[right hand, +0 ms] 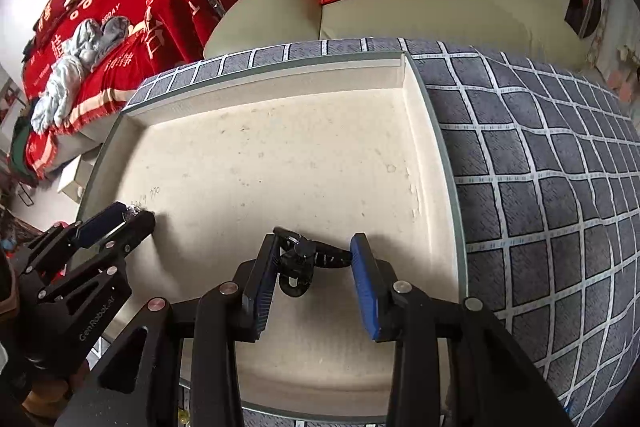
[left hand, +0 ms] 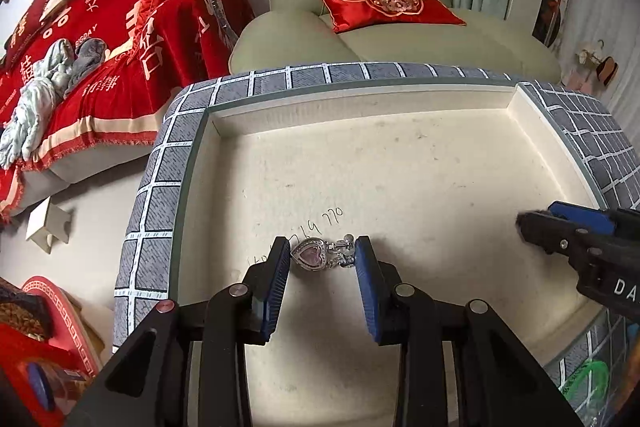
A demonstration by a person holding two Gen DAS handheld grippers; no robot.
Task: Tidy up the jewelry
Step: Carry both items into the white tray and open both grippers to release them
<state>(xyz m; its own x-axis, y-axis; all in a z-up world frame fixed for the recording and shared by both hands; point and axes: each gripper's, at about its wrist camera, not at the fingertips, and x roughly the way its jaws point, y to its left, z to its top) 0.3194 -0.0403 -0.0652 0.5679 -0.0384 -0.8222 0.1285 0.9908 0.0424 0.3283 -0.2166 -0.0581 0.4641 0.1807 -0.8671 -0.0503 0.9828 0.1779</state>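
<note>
Our left gripper (left hand: 323, 254) clamps a heart pendant (left hand: 309, 255) between its jaws above the cream tray (left hand: 400, 163). Our right gripper (right hand: 314, 254) grips a black clip (right hand: 304, 261) over the same tray.

We see a silver heart pendant (left hand: 308, 254) with a pink stone and sparkling rim, lower centre of the left wrist frame, its clasp and chain links trailing right. In the right wrist frame, a black hair clip (right hand: 306, 259) with a round hinge sits lower centre, tilted, on the cream tray (right hand: 320, 155).
</note>
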